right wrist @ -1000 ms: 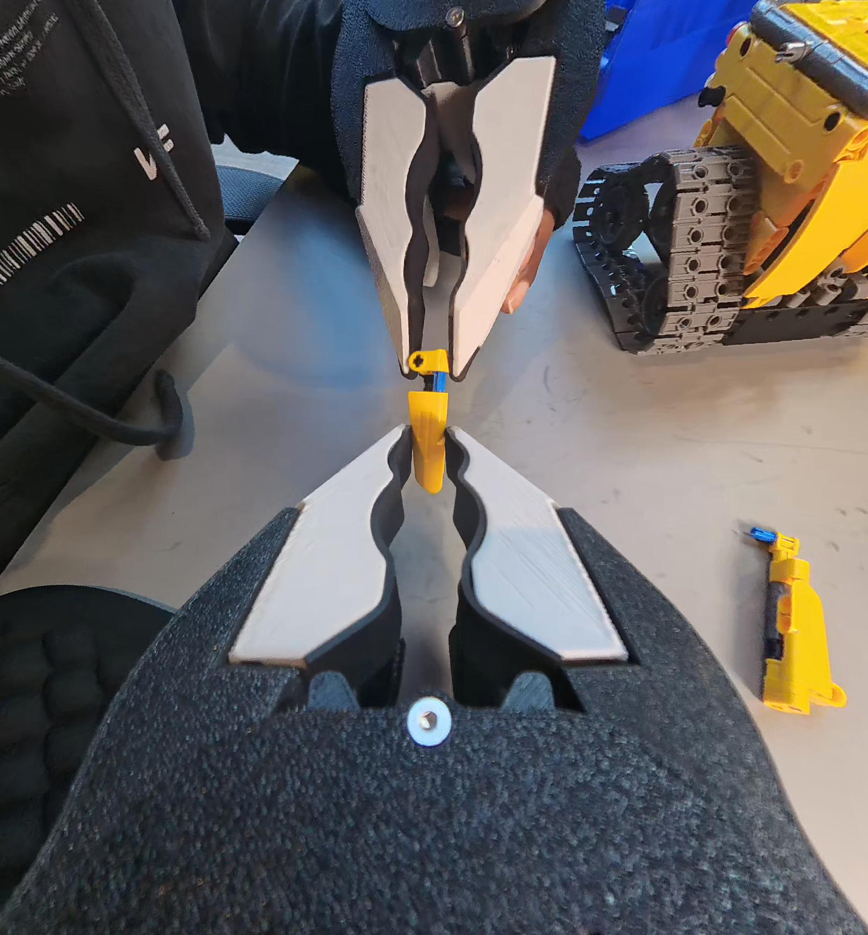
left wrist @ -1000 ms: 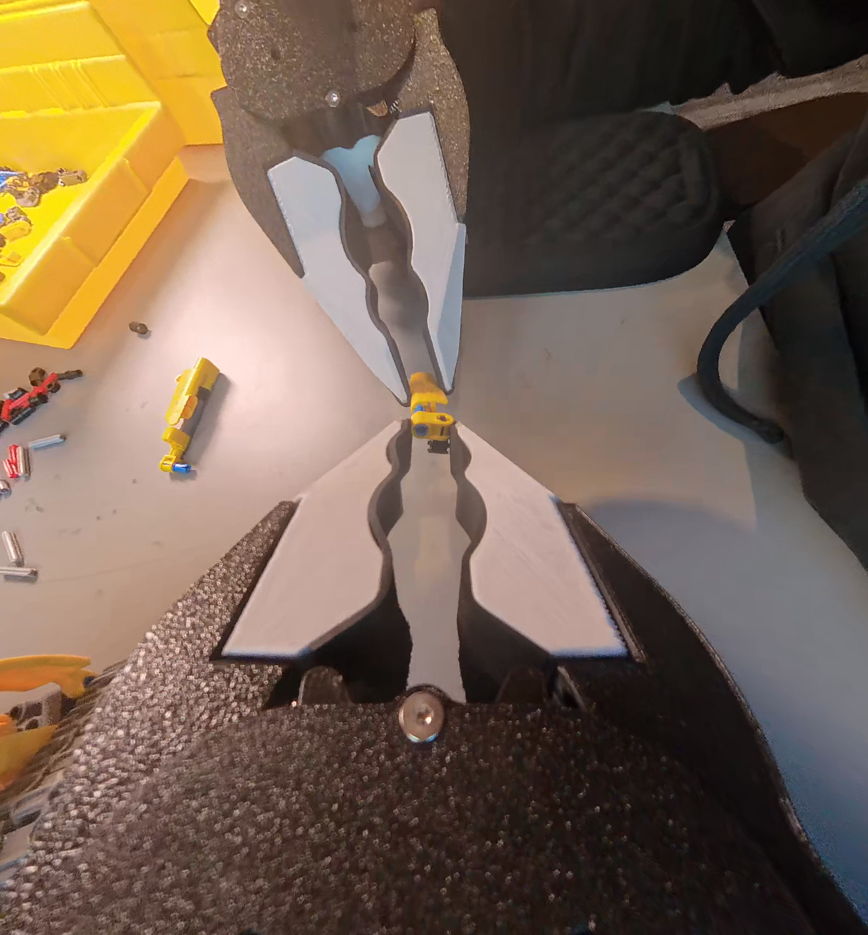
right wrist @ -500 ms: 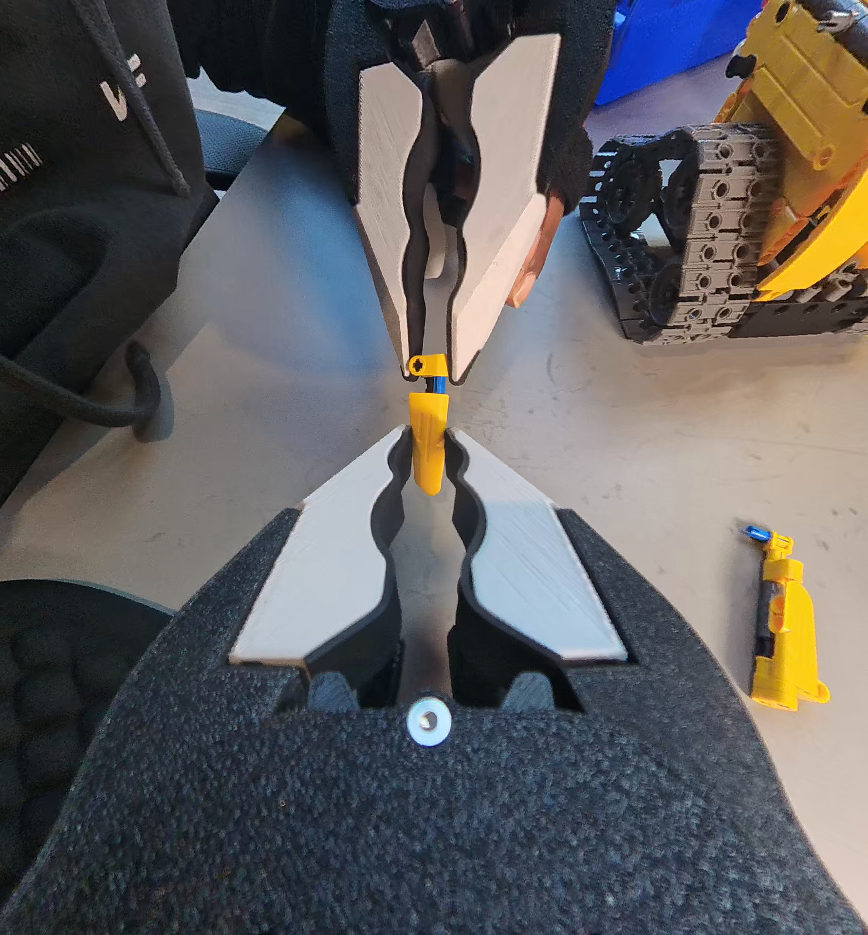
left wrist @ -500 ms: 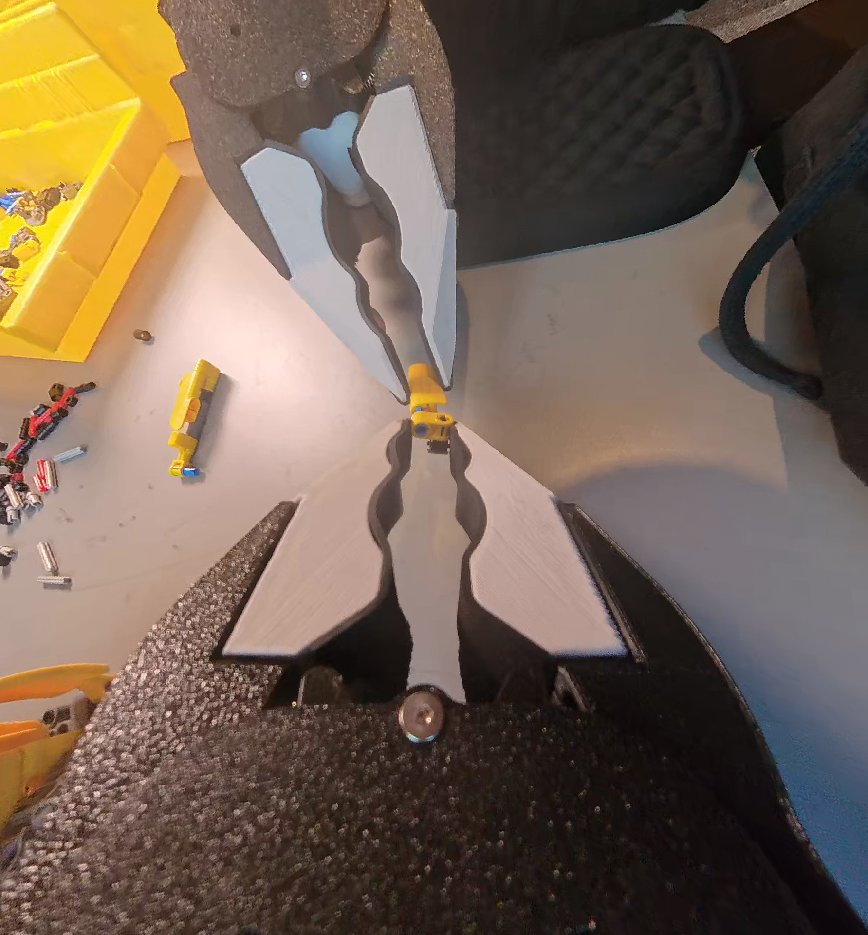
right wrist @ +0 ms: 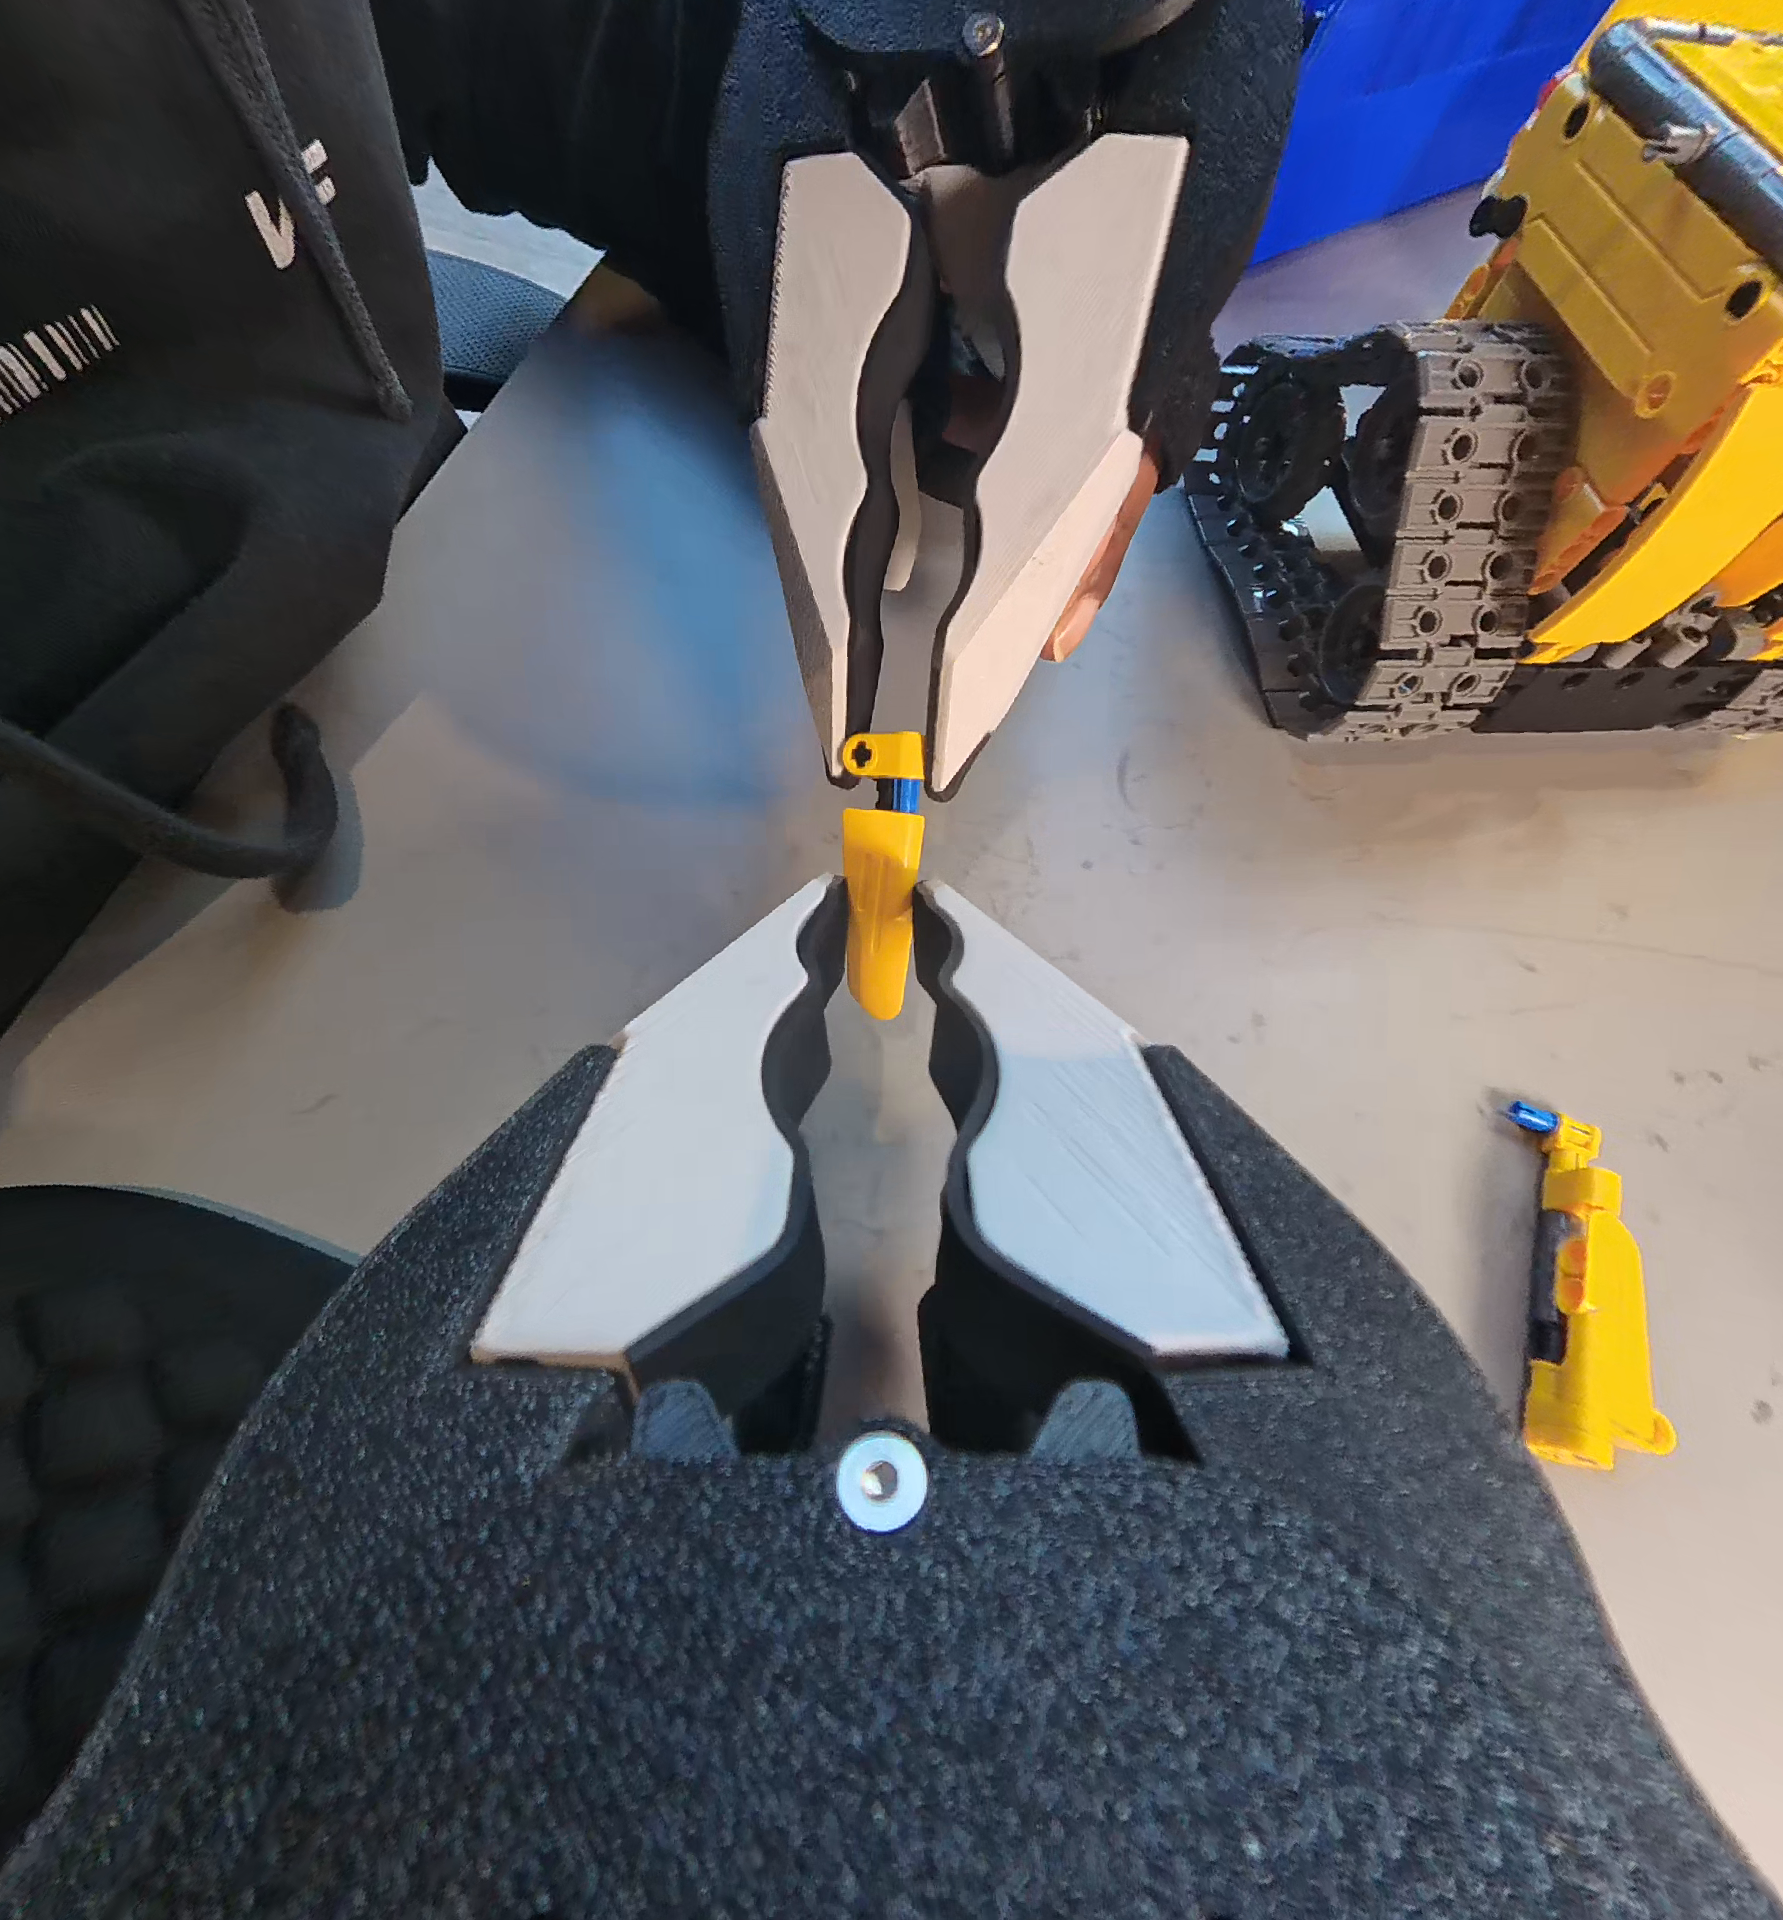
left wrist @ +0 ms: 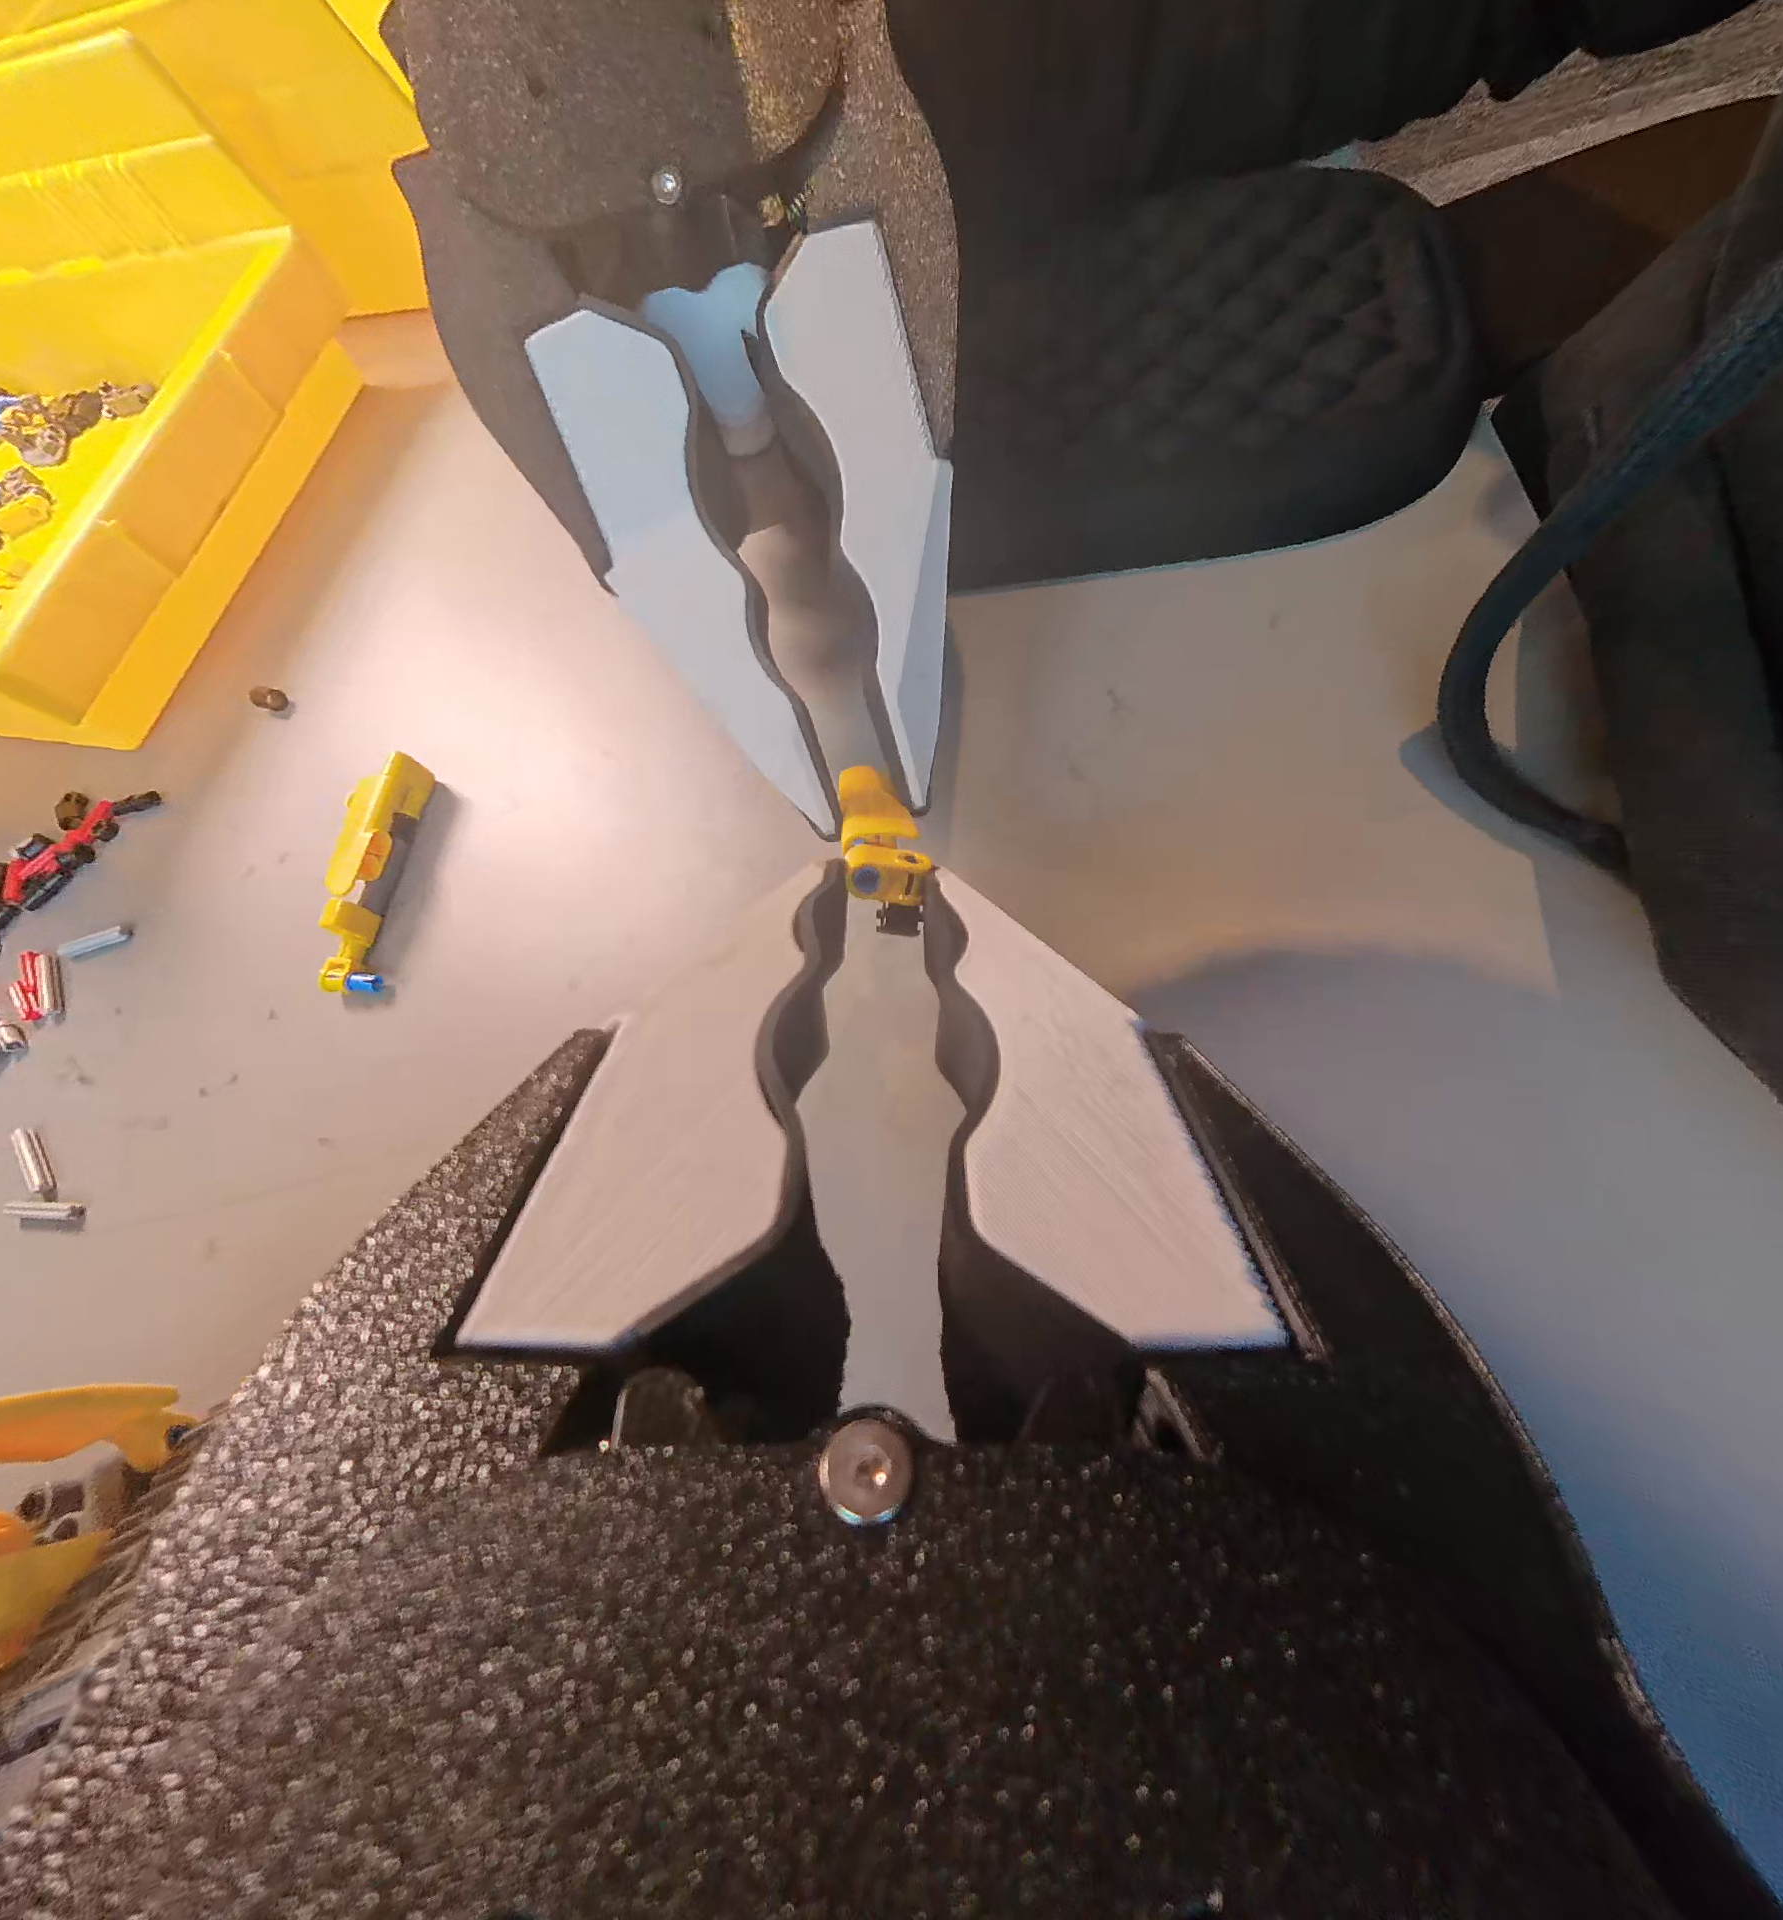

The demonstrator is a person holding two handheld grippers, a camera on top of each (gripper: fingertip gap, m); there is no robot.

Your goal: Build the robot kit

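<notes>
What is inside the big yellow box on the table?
The yellow box has compartments. One holds a jumble of small dark, grey and blue building pieces. The picture's edge cuts the box off, so the rest of it cannot be seen.

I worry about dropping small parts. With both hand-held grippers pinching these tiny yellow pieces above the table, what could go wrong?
1. The left hand-held gripper holds the yellow connector only at its fingertips; it may slip out.
2. The blue pin looks partly seated in the yellow tooth piece; skewed pushing could jam it.
</notes>
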